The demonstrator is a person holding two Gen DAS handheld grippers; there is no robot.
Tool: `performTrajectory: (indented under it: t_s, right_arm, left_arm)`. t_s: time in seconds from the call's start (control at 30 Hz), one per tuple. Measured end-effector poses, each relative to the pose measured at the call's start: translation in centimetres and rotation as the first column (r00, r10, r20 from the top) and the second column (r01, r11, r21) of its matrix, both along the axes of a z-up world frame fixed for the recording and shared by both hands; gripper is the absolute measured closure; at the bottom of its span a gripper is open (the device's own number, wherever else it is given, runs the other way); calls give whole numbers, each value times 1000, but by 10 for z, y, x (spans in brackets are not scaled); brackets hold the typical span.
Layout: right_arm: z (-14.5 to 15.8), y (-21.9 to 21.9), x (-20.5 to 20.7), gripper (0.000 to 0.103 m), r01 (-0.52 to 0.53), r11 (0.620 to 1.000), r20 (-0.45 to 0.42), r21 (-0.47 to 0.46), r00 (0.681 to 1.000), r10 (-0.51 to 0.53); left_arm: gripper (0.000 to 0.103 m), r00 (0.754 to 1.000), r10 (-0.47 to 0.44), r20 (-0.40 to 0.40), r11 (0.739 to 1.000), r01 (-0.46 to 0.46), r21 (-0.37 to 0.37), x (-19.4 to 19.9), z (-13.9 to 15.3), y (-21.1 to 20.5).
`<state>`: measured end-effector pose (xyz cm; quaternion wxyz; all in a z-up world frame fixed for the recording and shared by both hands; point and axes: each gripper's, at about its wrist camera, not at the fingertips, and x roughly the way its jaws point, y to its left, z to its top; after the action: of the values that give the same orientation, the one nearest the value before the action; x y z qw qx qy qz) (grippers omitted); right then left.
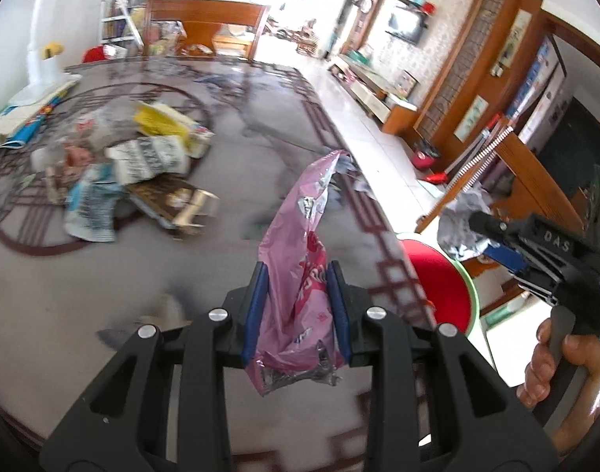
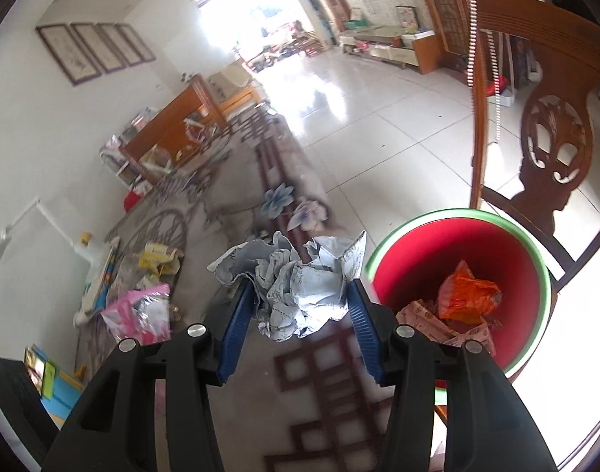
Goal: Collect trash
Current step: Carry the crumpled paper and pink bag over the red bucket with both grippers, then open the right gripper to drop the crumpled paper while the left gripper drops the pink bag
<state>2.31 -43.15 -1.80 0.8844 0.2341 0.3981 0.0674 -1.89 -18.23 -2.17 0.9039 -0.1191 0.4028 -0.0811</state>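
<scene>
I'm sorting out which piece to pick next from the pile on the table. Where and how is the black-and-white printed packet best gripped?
The black-and-white printed packet lies on top of the trash pile, long side running left to right. It probably grips best from above, pinched across its short width near the middle. Its puffy body looks likely to give under the pads, and nothing covers it.

Patterned grey tabletop (image 1: 103,295) with dark red lattice border, glossy white tiled floor (image 2: 398,126), carved wooden chair (image 2: 551,149) at right, four framed pictures (image 2: 95,49) on white wall, wall-mounted television (image 1: 406,25), low wooden cabinet (image 1: 378,94) beneath
</scene>
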Motion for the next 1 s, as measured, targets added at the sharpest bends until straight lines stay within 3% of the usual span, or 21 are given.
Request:
performTrajectory:
  t_s: [0.3, 0.77, 1.0]
  right_arm:
    - [-16, -52, 0, 56, 182, 980, -69, 81, 982, -177]
    - [-20, -79, -2, 54, 271, 960, -91, 75, 960, -264]
    - [-15, -92, -11, 54, 365, 928, -62, 73, 930, -361]
  left_arm:
    - [73, 990, -128, -59, 991, 126, -35, 19, -14, -65]
    - [73, 961, -255, -106, 966, 249, -64, 48, -20, -124]
    - [73, 945, -308, -113, 951, 301, -70, 52, -24, -149]
